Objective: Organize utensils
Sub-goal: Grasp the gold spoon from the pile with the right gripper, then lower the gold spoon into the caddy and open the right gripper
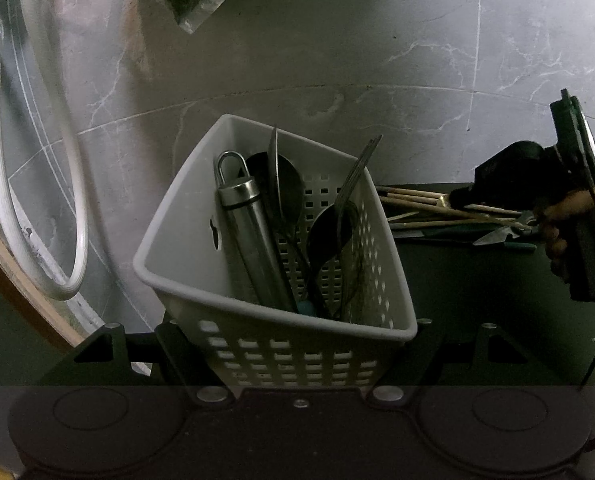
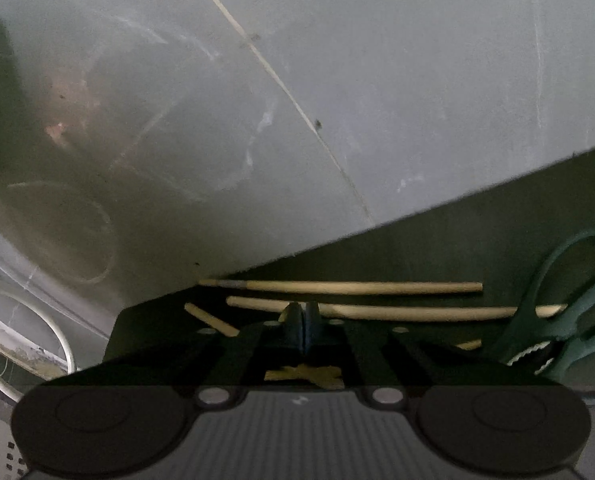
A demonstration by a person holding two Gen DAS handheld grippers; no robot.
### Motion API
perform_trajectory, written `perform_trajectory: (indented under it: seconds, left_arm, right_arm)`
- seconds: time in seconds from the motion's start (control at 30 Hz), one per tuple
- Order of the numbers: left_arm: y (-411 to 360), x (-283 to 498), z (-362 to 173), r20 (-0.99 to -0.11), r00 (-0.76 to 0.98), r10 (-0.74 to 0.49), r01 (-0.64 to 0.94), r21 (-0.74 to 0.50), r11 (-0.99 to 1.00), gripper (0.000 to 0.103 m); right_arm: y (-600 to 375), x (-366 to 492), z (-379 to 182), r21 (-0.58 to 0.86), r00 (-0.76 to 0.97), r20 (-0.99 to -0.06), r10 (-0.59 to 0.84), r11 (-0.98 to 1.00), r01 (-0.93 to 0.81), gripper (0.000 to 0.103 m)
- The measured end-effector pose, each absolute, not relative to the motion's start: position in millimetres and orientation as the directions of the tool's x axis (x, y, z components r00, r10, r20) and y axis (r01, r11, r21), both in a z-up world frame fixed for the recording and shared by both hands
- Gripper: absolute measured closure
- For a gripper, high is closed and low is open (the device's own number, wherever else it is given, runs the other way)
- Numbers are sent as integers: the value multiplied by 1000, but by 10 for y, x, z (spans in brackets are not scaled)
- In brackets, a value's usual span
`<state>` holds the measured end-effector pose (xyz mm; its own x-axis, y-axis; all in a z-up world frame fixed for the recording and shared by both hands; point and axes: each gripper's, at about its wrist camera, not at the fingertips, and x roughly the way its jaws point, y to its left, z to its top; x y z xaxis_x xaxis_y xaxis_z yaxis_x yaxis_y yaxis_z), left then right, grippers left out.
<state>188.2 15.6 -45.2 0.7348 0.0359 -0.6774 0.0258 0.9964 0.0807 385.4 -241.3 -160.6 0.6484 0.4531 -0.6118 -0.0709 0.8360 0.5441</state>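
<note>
i hold the white basket with my left tool; its fingers stand wide apart, one on each side of the basket's lower wall, and they seem to press on it, so i judge the basket is gripped. inside the basket i already see a steel handle with a loop, some dark spoons and a fork, all standing with the handles down or leaning on the wall.

to the right of the basket, on the dark tabletop, lie the things not yet sorted: several wooden chopsticks and green scissors. my right tool is low over this pile, well apart from the basket. its jaws are pressed together, almost no gap. a chopstick passes just behind the fingertips, but i cannot tell if the tool really pinches something; a small yellow piece shows at the left pad, not clear what it is.

i think the step in hand is picking one chopstick from the pile. the next move needs a sure hold on a thin round stick, then lifting it and carrying it left to the open top of the basket, and lowering it between the spoons without tipping the basket.
</note>
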Motion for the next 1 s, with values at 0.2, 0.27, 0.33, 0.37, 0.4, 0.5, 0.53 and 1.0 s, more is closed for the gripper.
perform_trajectory:
  seconds: [0.2, 0.27, 0.33, 0.37, 0.4, 0.5, 0.53, 1.0]
  left_arm:
    - [169, 1862, -456, -670, 742, 26, 34, 77, 996, 26]
    - [174, 1844, -456, -667, 745, 23, 37, 77, 996, 26]
    - [181, 1835, -458, -664, 748, 20, 41, 76, 996, 26]
    - [181, 1834, -459, -663, 748, 18, 43, 76, 996, 26]
    - [187, 1829, -460, -661, 750, 15, 46, 75, 996, 26]
    - [203, 1818, -466, -656, 755, 6, 56, 73, 996, 26]
    - [207, 1812, -468, -653, 757, 2, 61, 73, 995, 26]
    - [253, 1778, -487, -629, 776, -51, 123, 71, 990, 26]
  right_arm:
    - [-2418, 3751, -1364, 514, 703, -570, 425, 852, -99, 102]
    - [-2412, 3697, -1264, 493, 722, -556, 412, 863, -112, 102]
    - [-2410, 3630, -1150, 467, 742, -540, 398, 875, -129, 102]
    - [-2403, 3593, -1094, 452, 750, -533, 391, 881, -137, 101]
    - [-2403, 3553, -1031, 438, 759, -526, 384, 887, -145, 101]
    - [-2397, 3426, -854, 395, 783, -503, 366, 903, -168, 101]
    - [-2406, 3380, -786, 381, 790, -495, 362, 908, -177, 101]
    - [-2298, 2554, 188, 239, 865, -367, 342, 933, -268, 101]
